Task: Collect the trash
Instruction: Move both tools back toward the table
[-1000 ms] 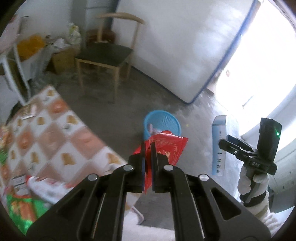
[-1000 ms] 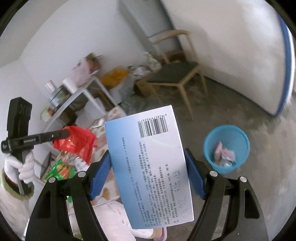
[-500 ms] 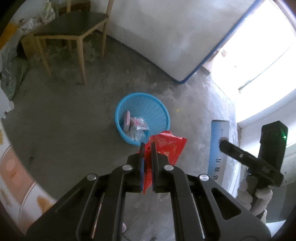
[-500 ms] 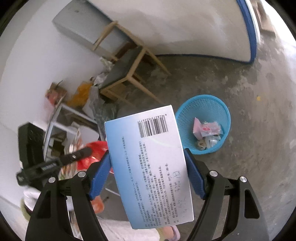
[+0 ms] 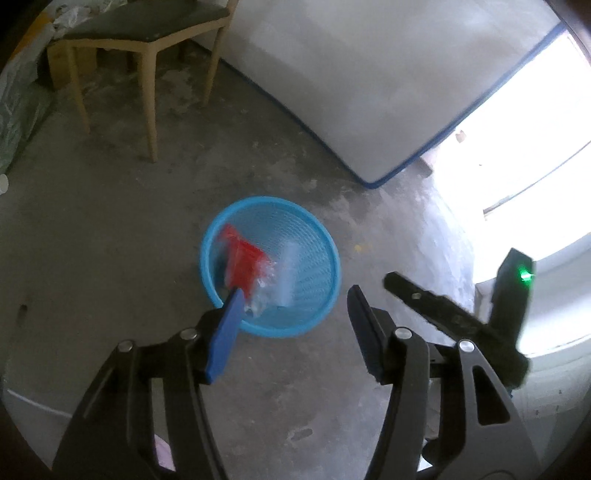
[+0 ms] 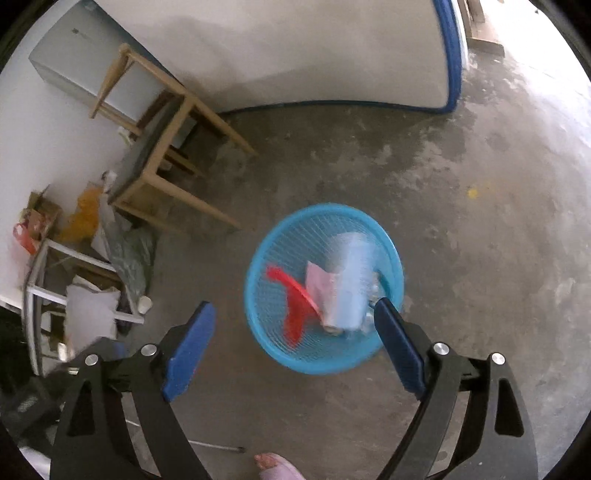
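Observation:
A blue mesh basket (image 5: 317, 229) (image 6: 266, 258) stands on the concrete floor below both grippers. Blurred inside it are a red wrapper (image 5: 242, 264) (image 6: 295, 299) and a pale blue box (image 5: 287, 275) (image 6: 349, 284), beside older pink and clear trash. My left gripper (image 5: 295, 328) hangs above the basket's near rim, its jaws opening with nothing between them. My right gripper (image 6: 295, 343) hovers over the basket too, jaws opening wide and holding nothing. The right gripper (image 5: 443, 306) also shows at the right of the left wrist view.
A wooden chair (image 5: 147, 33) (image 6: 159, 147) stands behind the basket. A white mattress with blue edging (image 5: 369, 92) (image 6: 332, 55) leans on the wall. Bags, boxes and a white rack (image 6: 74, 277) crowd the left. A person's foot (image 6: 275, 467) is at the bottom edge.
Both grippers dropped toward the basket and let go. The red wrapper left the left gripper and the blue box left the right one; both now lie blurred in the basket.

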`<state>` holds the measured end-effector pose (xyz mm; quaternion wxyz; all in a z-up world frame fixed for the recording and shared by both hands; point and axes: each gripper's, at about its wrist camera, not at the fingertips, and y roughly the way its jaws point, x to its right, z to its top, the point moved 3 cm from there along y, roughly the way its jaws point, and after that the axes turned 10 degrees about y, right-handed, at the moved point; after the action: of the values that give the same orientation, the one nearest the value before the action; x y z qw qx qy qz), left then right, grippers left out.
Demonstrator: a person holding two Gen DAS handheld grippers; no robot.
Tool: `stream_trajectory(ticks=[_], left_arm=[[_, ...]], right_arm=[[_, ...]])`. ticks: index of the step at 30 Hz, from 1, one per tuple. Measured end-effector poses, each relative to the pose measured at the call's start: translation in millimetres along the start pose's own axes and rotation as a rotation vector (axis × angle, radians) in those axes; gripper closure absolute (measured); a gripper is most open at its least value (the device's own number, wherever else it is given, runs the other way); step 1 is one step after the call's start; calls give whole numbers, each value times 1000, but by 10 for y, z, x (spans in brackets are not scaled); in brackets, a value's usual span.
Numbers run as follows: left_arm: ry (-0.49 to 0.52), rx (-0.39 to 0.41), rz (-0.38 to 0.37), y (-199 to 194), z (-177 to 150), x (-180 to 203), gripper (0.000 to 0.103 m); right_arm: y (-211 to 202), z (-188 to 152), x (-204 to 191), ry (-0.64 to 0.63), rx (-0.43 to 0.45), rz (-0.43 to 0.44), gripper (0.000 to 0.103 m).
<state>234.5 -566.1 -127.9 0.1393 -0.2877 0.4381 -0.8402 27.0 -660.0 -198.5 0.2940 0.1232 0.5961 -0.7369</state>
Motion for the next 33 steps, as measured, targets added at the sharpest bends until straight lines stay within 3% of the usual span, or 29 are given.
stream_trajectory(ticks=[6,14,21,29,33], left_arm=[[29,62,-18,-416,-174,117,44],[63,225,-78,-1389,-547,383,34],[178,373,36,-2278,-1268,564,20],[146,491,138,-3004,-2081,344,20],[141,525,204,-3313,-2462,229,20]], right_arm=[[-272,-178,189,37,47,54,18],[-1094,-737,31,-137,148,53,18],[-1806,-1432,-298,-300,280,66,13],[-2316,-2161,-829,-493,391,65,12],[-2530,-2416,-1119,-548,431,108,11]])
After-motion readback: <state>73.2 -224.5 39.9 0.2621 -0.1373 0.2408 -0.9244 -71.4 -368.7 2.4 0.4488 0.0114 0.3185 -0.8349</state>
